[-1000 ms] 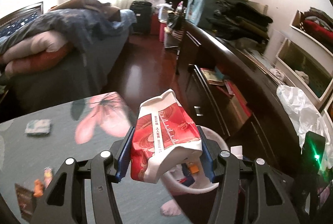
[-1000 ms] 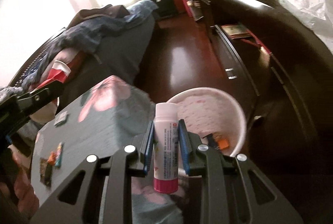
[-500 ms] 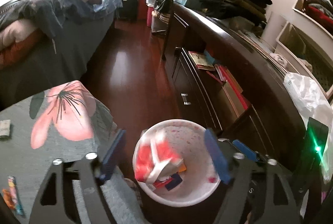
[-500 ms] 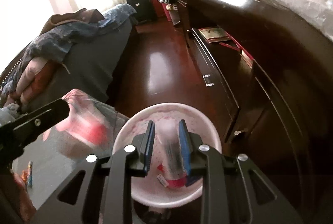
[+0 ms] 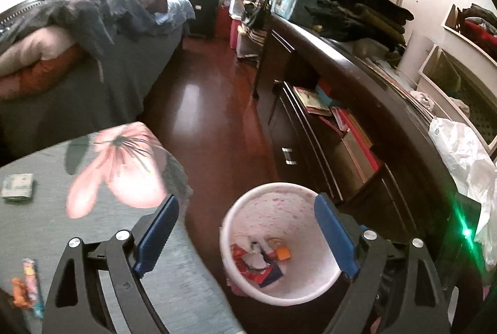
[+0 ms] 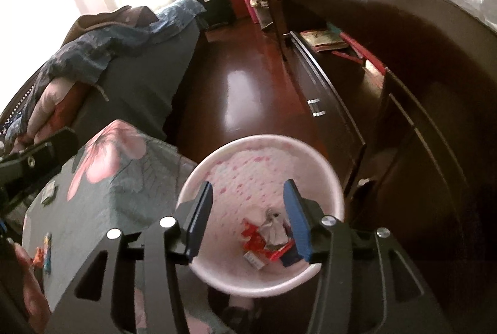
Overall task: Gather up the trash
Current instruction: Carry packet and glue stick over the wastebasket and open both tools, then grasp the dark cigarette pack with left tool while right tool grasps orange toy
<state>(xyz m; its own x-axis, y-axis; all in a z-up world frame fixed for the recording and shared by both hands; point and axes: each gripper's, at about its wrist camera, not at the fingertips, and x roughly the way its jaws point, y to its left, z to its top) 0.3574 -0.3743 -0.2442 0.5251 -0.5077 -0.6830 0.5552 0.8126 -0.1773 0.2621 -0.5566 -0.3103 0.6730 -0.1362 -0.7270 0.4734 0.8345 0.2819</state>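
Beside floral-clothed desk (image 5: 93, 240), pink bin (image 6: 236, 157) holds wrappers (image 6: 264, 236); left gripper (image 5: 245, 237) and right gripper (image 6: 248, 219) opening above it, both empty.

This is a lived-in bedroom in a home. Ahead and to the left of the jaws stands a bed (image 5: 93, 54) heaped with a rumpled quilt and pillows, and a polished red-brown wooden floor (image 5: 211, 104) runs forward from them to a black suitcase (image 5: 203, 11) under a bright curtained window. To the right of the jaws a long dark dresser (image 5: 357, 79) carries folded clothes (image 5: 357, 11) and a white plastic bag (image 5: 466, 160), with books in its open shelf, while a pink wastebasket (image 6: 310, 153) sits on the floor just below them.
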